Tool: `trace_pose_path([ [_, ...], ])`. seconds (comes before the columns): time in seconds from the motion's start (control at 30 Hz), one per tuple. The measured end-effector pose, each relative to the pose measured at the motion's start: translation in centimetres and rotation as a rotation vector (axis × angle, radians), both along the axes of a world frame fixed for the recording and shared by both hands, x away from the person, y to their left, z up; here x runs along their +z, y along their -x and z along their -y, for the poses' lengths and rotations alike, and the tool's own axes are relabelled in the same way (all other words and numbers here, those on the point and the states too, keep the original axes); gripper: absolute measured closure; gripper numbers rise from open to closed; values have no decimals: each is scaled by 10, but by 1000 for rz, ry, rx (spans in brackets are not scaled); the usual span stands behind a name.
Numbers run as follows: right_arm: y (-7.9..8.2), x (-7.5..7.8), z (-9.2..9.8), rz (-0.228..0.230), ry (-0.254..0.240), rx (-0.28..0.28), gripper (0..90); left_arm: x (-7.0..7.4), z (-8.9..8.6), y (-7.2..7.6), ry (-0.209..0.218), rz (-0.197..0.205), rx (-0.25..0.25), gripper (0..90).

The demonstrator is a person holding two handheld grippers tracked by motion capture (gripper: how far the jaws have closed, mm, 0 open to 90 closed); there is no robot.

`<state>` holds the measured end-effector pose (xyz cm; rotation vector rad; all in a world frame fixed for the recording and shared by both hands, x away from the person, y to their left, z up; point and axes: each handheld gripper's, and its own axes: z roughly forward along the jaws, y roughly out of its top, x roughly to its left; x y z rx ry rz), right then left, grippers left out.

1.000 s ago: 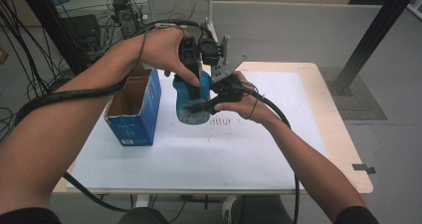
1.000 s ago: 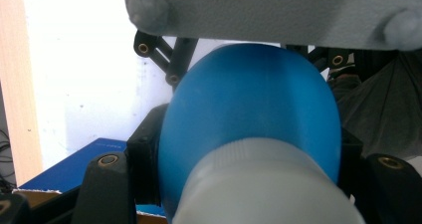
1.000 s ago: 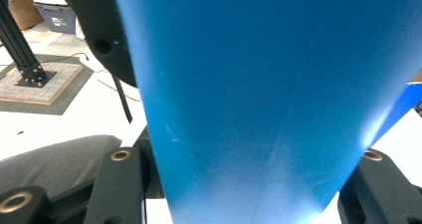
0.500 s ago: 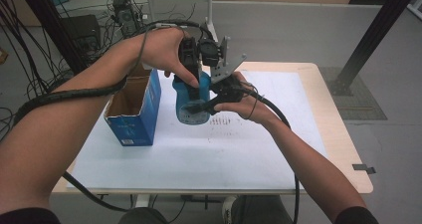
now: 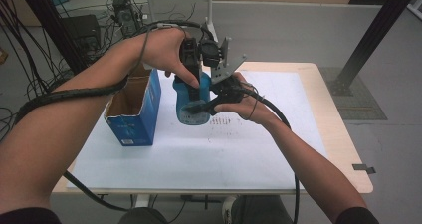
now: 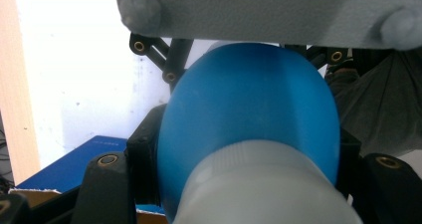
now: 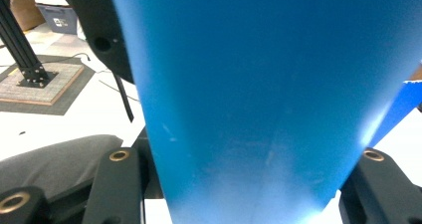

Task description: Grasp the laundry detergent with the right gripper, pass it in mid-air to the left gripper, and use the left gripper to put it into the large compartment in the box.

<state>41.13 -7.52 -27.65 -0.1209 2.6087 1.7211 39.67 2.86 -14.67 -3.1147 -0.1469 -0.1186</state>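
Observation:
A blue bottle (image 5: 190, 103) hangs above the white table sheet, held by both grippers. My left gripper (image 5: 192, 82) comes down from above and is shut on the bottle's upper part. In the left gripper view its black jaws press both sides of the blue body (image 6: 249, 109), just past the white cap (image 6: 263, 189). My right gripper (image 5: 203, 106) reaches in from the right and is shut on the lower body. The blue wall (image 7: 259, 84) sits between its two jaws in the right gripper view.
An open blue cardboard box (image 5: 132, 108) stands on the table just left of the bottle. The white sheet (image 5: 199, 154) covers most of the wooden table (image 5: 343, 149). Cables trail from both grippers, and black frame posts stand on the floor beyond.

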Motion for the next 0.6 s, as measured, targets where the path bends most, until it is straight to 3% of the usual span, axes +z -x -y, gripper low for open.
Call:
trace_pose_path([
  [0.6,1,-1,1,-12,5,0,427,-1,0,0,-3,-1,0,375],
])
